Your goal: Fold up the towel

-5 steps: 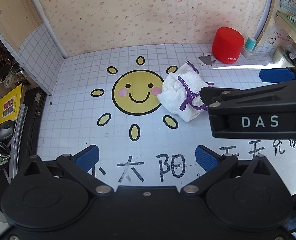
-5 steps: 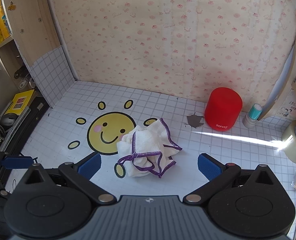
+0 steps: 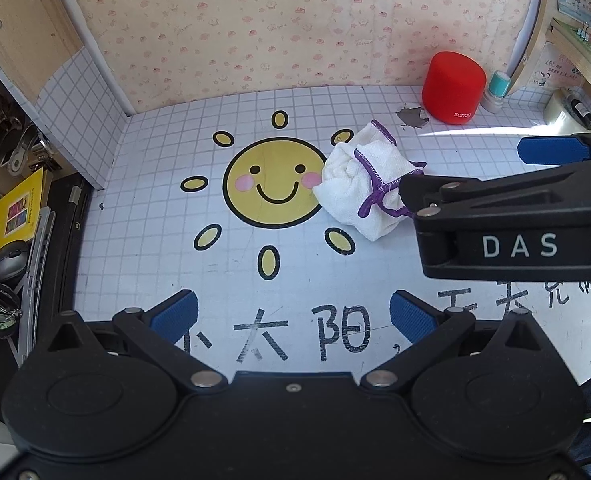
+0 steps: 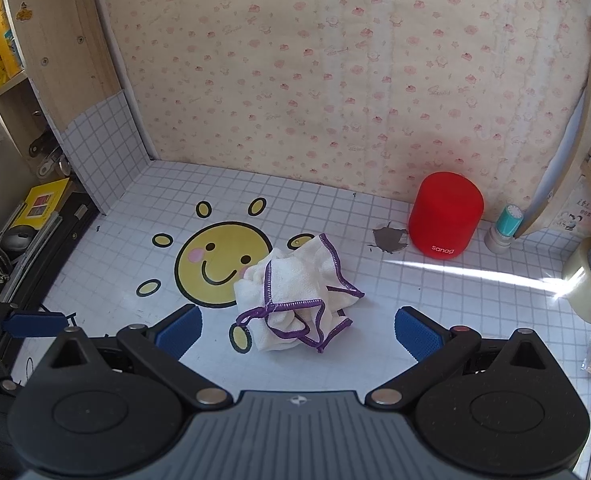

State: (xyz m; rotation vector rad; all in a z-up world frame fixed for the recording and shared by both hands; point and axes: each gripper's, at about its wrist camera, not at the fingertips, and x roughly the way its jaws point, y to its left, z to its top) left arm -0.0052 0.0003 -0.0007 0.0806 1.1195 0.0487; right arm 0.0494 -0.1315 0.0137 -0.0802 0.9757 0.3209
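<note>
White crumpled towel (image 4: pixel 295 300) lies unmoved at the sun decal's (image 4: pixel 221 264) four o'clock. Left gripper (image 3: pixel 291 316) and right gripper (image 4: pixel 297 328) stay released, hovering as before.

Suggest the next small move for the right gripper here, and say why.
Probably ease the right gripper forward and down onto the nearest purple-stitched edge of the towel. The towel lies crumpled beside the sun face, neither gripper touches it, and the right gripper is open and aimed straight at it. It must be spread before folding.

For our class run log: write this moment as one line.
stage: pre-grasp | white purple-edged cloth towel: crumpled on tiled table | left gripper: open, empty | right gripper: open, empty, towel ahead
</note>
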